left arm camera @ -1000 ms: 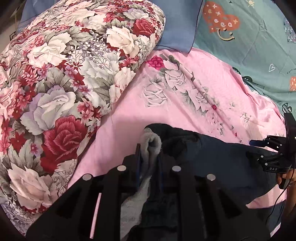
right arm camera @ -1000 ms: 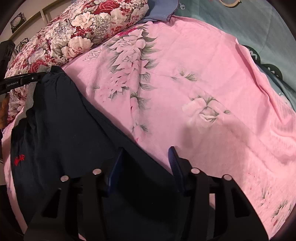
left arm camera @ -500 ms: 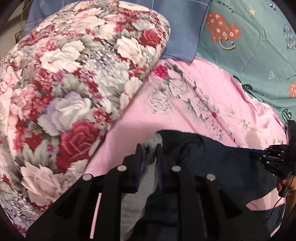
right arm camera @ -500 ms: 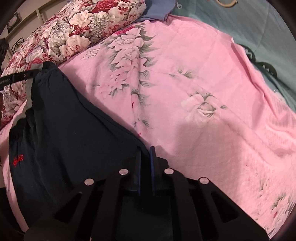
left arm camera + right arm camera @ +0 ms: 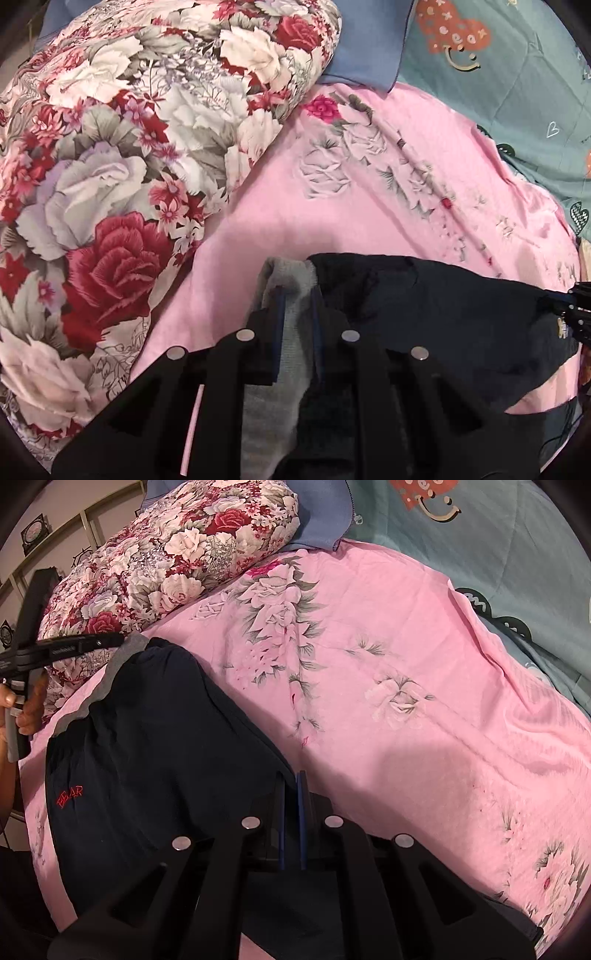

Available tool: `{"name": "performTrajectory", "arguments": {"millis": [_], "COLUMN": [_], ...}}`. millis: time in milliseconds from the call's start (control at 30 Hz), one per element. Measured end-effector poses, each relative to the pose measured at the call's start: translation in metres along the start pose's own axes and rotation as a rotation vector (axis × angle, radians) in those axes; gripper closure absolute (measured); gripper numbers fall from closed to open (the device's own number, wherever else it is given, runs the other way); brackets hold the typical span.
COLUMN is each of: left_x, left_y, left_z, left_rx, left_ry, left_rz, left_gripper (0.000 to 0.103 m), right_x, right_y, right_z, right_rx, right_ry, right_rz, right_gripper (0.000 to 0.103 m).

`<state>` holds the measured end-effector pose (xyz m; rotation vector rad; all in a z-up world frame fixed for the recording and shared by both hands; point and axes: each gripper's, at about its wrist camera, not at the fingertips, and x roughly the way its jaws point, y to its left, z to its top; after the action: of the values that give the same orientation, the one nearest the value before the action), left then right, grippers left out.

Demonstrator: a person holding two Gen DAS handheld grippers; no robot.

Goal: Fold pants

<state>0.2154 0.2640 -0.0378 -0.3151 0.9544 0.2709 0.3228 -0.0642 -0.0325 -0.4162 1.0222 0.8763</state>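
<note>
Left wrist view: left gripper (image 5: 295, 291) is pinching the grey waistband (image 5: 286, 275) of the dark navy pants (image 5: 436, 314), jaws nearly shut w/ the band bunched between the pads; pants are lying on the pink floral sheet (image 5: 332, 206), just beside the rose-print quilt roll (image 5: 129, 166). Blue pillow (image 5: 365, 48) and teal comforter (image 5: 517, 92) are sitting behind. At the far right edge the right gripper (image 5: 576, 314) is showing only in part. Right wrist view: right gripper (image 5: 291, 779) is clamping the pants' (image 5: 166, 757) far edge — jaws having just been closing, now all but shut, w/ a thin layer of dark fabric caught between the pads. Red embroidered lettering (image 5: 69, 796) is facing up near the waist. Left gripper (image 5: 99, 641) is gripping the waistband (image 5: 122, 655) corner at upper left; a hand (image 5: 26, 709) is holding its handle. Step in hand, by my reading: lifting both held points to carry one side over the other. Doing it well: keeping both grips firm, raising evenly so the fabric is staying taut between them, matching edges before lowering, avoiding dragging the sheet along.
</note>
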Motion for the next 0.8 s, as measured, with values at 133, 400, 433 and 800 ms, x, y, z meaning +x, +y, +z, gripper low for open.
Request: {"name": "performTrajectory", "arguments": {"millis": [133,400,433,800], "left_x": [0.000,0.013,0.020,-0.008], "left_y": [0.000,0.002,0.001,-0.001], "left_z": [0.001,0.005,0.004,0.005], "left_rx": [0.021,0.054,0.054,-0.013], "left_ry": [-0.047,-0.064,-0.027,-0.058], "left_rz": [0.044,0.113,0.092,-0.029], "left_gripper": [0.045,0.043,0.048,0.095], "right_x": [0.007,0.022,0.023,0.018], "right_y": [-0.007,-0.015,-0.015,-0.012], "right_z": [0.000,0.001,0.000,0.000], "right_rx": [0.012,0.032,0.032,0.046], "right_ry": [0.012,0.033,0.034,0.024], "right_rz": [0.010,0.026,0.026,0.025], "right_gripper": [0.097,0.097,0.097,0.097]}}
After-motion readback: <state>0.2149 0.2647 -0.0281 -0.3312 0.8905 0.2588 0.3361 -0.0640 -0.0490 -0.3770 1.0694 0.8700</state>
